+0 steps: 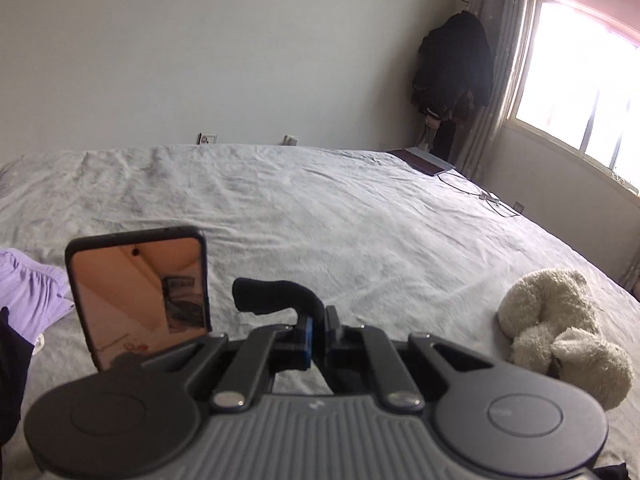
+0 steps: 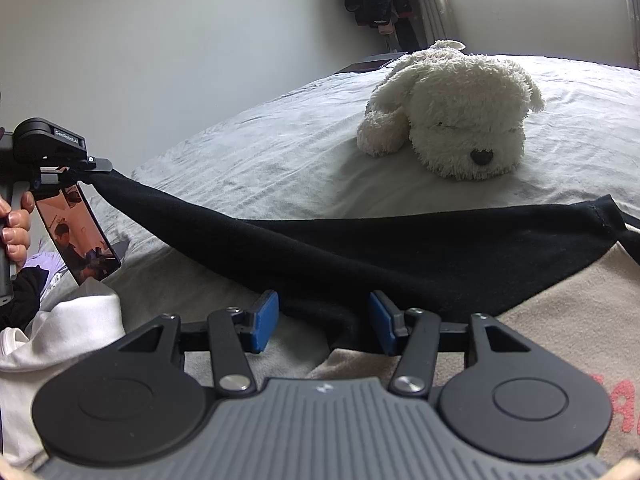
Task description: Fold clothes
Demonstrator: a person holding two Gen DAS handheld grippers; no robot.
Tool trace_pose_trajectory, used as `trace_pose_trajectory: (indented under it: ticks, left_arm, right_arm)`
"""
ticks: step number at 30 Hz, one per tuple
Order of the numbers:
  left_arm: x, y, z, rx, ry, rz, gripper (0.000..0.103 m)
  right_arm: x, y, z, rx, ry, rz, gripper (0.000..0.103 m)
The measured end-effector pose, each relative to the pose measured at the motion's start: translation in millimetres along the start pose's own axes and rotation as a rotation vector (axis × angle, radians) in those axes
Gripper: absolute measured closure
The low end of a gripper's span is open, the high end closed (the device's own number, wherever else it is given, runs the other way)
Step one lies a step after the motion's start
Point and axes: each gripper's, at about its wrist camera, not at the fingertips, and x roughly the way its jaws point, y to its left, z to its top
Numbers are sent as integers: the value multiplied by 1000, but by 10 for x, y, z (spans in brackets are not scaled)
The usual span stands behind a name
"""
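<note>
A black garment stretches in a taut band across the bed, from my left gripper at the far left to a hemmed corner at the right. My left gripper is shut on the black garment, and a fold of it pokes up above the fingers. My right gripper stands open, its blue pads wide apart. The garment's lower edge hangs down between them, touching neither pad. A hand holds the left gripper's handle.
A cream plush dog lies on the grey bed sheet beyond the garment. A beige garment with red letters lies under my right gripper. White cloth and a lilac garment lie at the left. A laptop rests on the far corner.
</note>
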Motion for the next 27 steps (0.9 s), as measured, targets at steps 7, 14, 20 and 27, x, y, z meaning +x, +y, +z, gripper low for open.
trace_pose_trajectory:
  ticks: [7, 14, 20, 27]
  left_arm:
    - [-97, 79, -68, -81, -154, -130, 98]
    - [-249, 57, -221, -292, -309, -347, 98]
    - [-154, -108, -330, -253, -359, -383, 98]
    - [24, -57, -361, -236, -324, -395, 98]
  right_arm:
    - [-280, -204, 121, 184, -168, 120, 48]
    - [-154, -283, 99, 254, -144, 46, 61]
    - [-75, -194, 58, 182, -107, -18, 61]
    - [-17, -74, 278, 47, -71, -98, 57]
